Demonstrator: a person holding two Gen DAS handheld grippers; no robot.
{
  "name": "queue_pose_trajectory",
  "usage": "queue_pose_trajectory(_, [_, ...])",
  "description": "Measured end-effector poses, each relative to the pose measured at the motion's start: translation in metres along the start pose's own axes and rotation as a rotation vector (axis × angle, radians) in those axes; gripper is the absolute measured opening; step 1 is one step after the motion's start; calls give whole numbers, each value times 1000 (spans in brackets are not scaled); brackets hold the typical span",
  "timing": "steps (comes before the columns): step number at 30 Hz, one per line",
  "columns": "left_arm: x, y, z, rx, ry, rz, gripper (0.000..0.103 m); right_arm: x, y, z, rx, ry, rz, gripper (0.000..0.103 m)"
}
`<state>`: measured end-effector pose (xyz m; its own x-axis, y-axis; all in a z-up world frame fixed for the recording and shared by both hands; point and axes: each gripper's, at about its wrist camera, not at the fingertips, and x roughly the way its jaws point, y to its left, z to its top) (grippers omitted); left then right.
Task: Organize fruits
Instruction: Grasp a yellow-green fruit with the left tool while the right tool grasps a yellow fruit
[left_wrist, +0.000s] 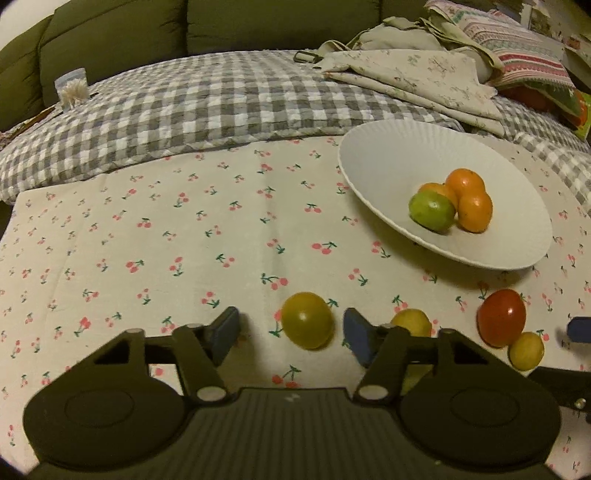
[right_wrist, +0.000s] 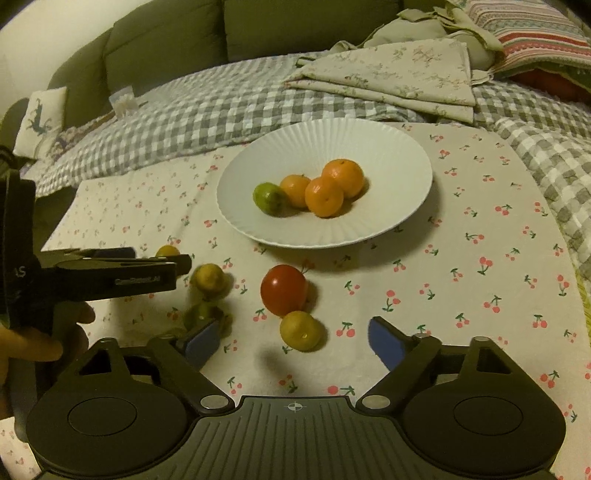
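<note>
Three oranges (right_wrist: 325, 190), lime (right_wrist: 267, 197) in plate (right_wrist: 399, 147); tomato (right_wrist: 283, 290) on cloth.

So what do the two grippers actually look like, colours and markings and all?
Both are matte black plastic. The left gripper and right gripper each have two blue finger pads, black linkage arms with silver pivot pins, round side housings and a ribbed grey centre. Pale, unreadable lettering runs along the left gripper's side.

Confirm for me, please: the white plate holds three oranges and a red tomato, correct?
Not quite. The white plate holds three oranges and a green fruit, not a red tomato; the red tomato lies on the cloth in front of it, as the right wrist view shows.
</note>
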<state>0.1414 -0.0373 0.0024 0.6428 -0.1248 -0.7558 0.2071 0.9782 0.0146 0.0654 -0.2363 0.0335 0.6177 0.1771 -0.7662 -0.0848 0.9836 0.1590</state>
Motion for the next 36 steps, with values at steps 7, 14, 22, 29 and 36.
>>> queue_pose_trajectory(7, [-1, -4, 0, 14, -21, -18, 27, 12, -1, 0, -15, 26, -8, 63])
queue_pose_trajectory(14, [-3, -1, 1, -5, -17, -26, 26, 18, 1, 0, -27, 35, -9, 51])
queue_pose_trajectory(22, [-6, 1, 0, -22, -8, -16, 26, 24, 2, 0, -46, 40, -19, 39])
queue_pose_trajectory(29, [-13, 2, 3, -43, -13, -19, 26, 25, 3, 1, -59, 41, -33, 25])
queue_pose_trajectory(36, [-19, 2, 6, -56, -20, -28, 25, 17, 9, 2, -90, 7, -63, 26])
